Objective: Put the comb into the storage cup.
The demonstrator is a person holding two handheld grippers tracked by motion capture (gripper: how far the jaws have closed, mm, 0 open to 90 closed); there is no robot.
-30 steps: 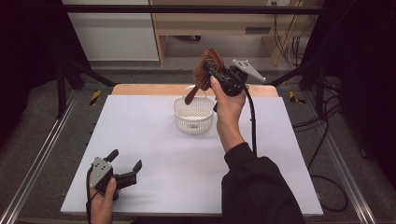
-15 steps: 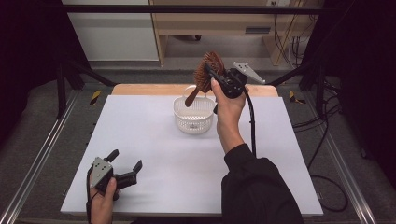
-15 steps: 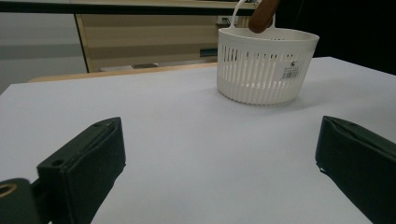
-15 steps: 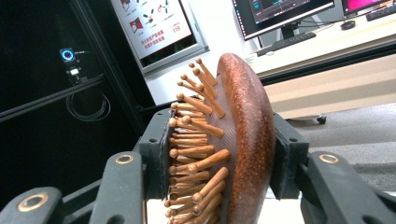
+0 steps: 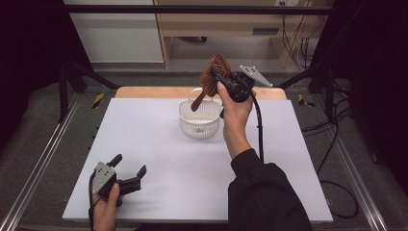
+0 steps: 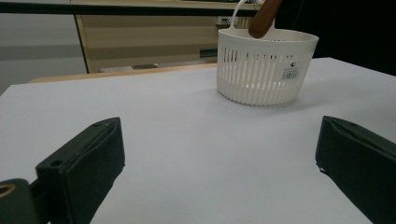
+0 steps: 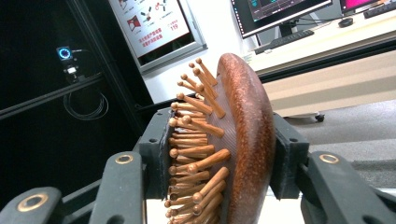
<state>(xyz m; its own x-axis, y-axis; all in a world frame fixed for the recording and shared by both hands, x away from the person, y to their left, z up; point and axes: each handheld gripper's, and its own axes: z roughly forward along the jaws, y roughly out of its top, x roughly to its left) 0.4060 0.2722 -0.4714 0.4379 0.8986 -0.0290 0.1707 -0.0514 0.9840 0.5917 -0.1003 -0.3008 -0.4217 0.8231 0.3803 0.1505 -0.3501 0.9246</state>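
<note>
1. My left gripper [image 5: 129,179] rests near the table's front corner, well left of and nearer me than the white slotted plastic basket [image 5: 199,118]; its jaws stand wide with nothing between them.
2. My right gripper [image 5: 222,78] clamps the head of the brown wooden paddle hairbrush with peg bristles [image 5: 212,77], held above the basket, handle slanting down to its rim.
3. I judge this the placing step: next, lower the handle inside, then release.
4. The white table sheet [image 5: 159,144] is bare around the basket; beyond stand pale wooden furniture [image 5: 216,21] and cables.

hairbrush [image 5: 211,79] | brown wood, pegged | tilted, handle into basket [image 5: 199,118]
</note>
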